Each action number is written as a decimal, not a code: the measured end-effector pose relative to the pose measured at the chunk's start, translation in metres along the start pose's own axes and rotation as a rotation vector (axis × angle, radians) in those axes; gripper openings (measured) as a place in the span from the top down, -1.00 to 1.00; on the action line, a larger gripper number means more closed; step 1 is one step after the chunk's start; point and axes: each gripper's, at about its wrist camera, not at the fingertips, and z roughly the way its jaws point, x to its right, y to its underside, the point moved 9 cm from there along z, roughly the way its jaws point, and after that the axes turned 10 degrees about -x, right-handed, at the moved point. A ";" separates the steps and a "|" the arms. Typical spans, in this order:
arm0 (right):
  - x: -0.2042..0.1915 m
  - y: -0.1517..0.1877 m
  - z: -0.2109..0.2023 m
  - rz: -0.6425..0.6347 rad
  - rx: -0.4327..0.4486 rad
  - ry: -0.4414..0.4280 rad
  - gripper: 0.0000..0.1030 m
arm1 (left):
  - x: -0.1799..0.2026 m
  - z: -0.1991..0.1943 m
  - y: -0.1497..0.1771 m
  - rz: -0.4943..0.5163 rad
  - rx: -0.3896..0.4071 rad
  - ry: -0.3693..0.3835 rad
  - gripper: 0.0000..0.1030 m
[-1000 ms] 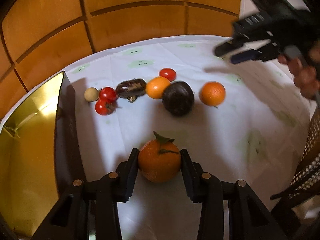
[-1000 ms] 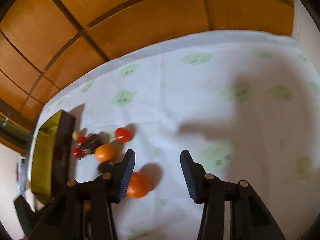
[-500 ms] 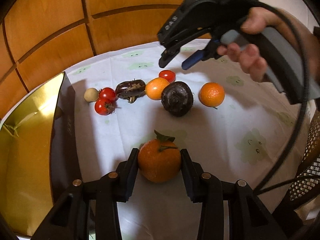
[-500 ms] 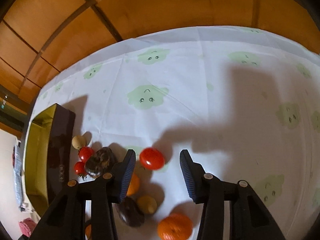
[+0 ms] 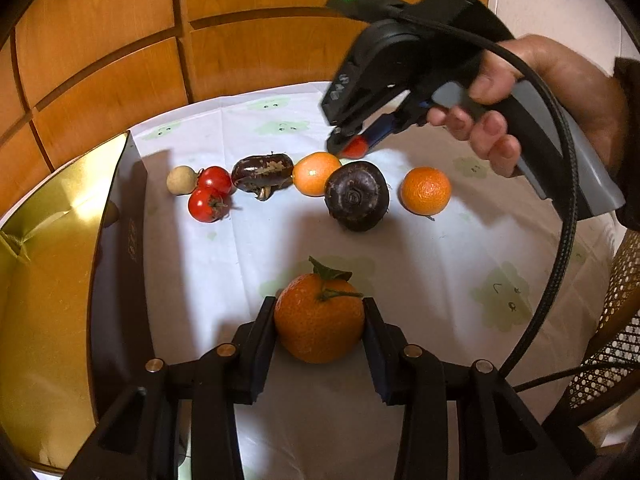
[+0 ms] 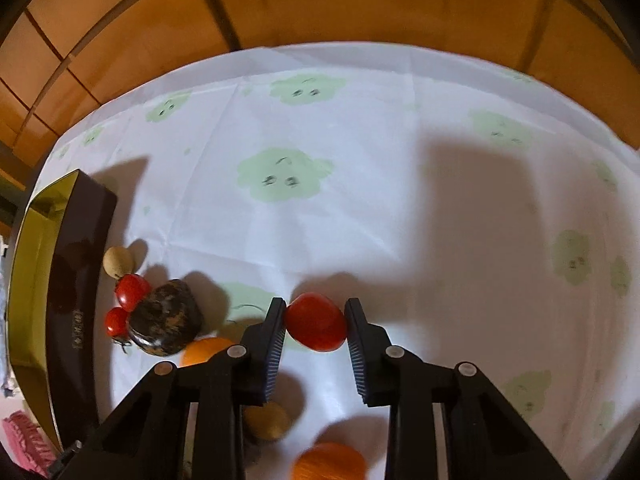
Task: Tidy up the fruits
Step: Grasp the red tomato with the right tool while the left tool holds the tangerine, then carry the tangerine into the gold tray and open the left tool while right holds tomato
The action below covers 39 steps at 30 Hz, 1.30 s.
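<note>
My left gripper [image 5: 319, 320] is shut on a leafy orange [image 5: 318, 326] low over the white tablecloth [image 5: 440, 280]. My right gripper [image 6: 316, 320] points steeply down, its jaws closing on a red tomato [image 6: 316, 322], and both pads touch its sides. From the left wrist view the right gripper [image 5: 352, 145] sits behind the fruit row with the red tomato [image 5: 357, 147] at its tips. The row holds a beige fruit [image 5: 181, 179], two tomatoes [image 5: 210, 196], a mottled dark fruit [image 5: 262, 172], an orange [image 5: 316, 174], a dark purple fruit [image 5: 356, 196] and another orange [image 5: 426, 191].
A black box with gold lining [image 5: 120, 240] lies open along the left of the cloth. A person's hand [image 5: 520, 92] holds the right gripper's handle, and its cable [image 5: 568, 216] loops down on the right. A mesh chair back [image 5: 616, 320] and a wood-panelled wall [image 5: 260, 40] border the table.
The right gripper swung in from the right, dropped behind the fruit row and narrowed its jaws onto the red tomato. The left gripper kept still with its orange.
</note>
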 end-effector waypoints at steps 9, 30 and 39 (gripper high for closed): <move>0.046 0.031 -0.010 0.068 -0.012 0.051 0.42 | -0.014 -0.002 0.000 -0.051 0.003 0.007 0.22; 0.055 0.056 -0.014 -0.009 0.048 0.113 0.42 | -0.045 -0.037 -0.006 -0.138 0.059 -0.012 0.22; 0.050 0.057 -0.013 -0.023 0.064 0.144 0.42 | -0.163 -0.096 -0.021 -0.377 0.138 -0.178 0.21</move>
